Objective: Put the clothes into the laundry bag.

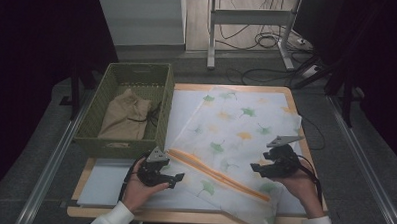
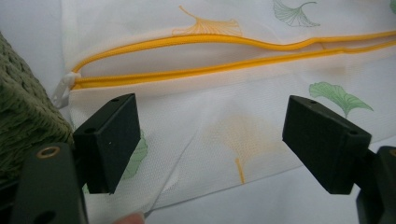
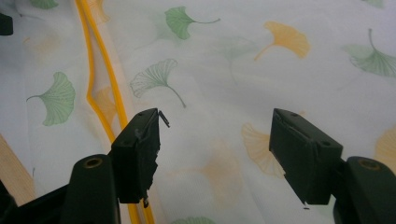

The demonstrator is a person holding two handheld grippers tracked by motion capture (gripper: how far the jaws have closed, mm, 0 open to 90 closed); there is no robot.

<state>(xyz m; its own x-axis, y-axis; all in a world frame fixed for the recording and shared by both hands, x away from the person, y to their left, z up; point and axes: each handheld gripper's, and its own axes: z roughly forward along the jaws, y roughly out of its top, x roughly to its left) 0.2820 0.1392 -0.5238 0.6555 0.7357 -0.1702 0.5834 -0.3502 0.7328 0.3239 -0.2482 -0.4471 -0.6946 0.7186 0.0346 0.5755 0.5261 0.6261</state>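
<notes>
High view: left gripper (image 1: 176, 179) spread beside mesh laundry bag (image 1: 236, 128), by its zipper (image 1: 219, 175) end, likely to steady it; right gripper (image 1: 257, 167) spread above bag; farther back, tan pouch (image 1: 124, 117) in green basket (image 1: 99, 103)

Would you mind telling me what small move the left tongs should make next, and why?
Probably ease the left tongs forward and close them on the lower edge of the white mesh laundry bag's yellow zipper opening. Their jaws stand open with nothing between them, and the zipper already gapes just ahead.
</notes>
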